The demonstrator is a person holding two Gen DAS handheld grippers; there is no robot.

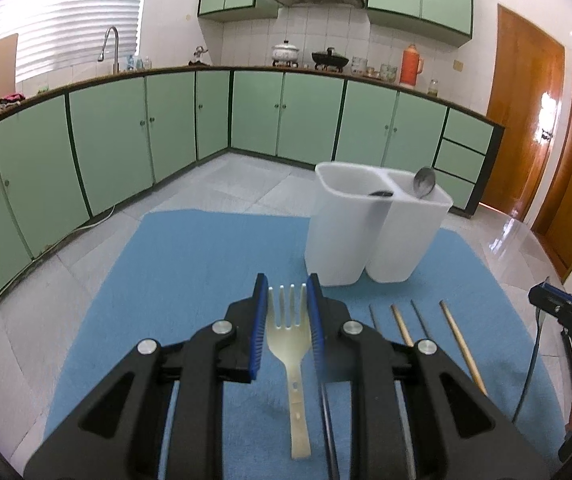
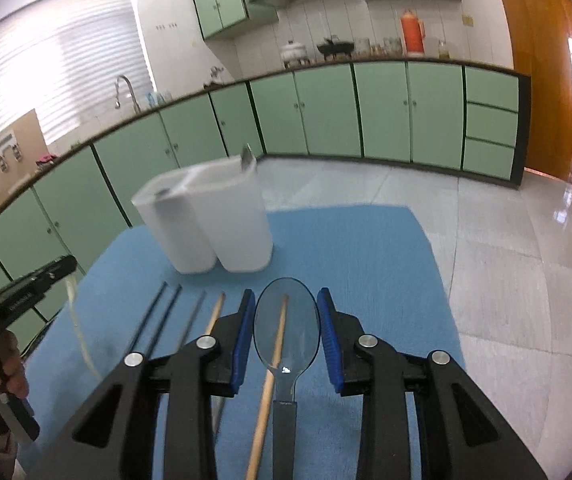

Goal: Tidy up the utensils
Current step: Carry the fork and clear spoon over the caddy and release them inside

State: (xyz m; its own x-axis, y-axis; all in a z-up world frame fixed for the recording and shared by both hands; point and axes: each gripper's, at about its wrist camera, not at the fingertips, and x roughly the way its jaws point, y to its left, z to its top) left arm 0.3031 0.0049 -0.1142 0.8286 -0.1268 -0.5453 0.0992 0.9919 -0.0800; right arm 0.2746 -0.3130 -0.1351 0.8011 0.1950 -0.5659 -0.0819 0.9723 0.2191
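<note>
The left gripper pinches a pale fork; the right gripper appears to clamp a clear spoon, both near the white divided holder. Either could slip or tip the holder.

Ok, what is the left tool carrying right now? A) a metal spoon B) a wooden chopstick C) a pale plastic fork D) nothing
C: in the left wrist view the left tool has its blue pads closed on the head of a pale fork, while the metal spoon stands in the white holder.
</note>
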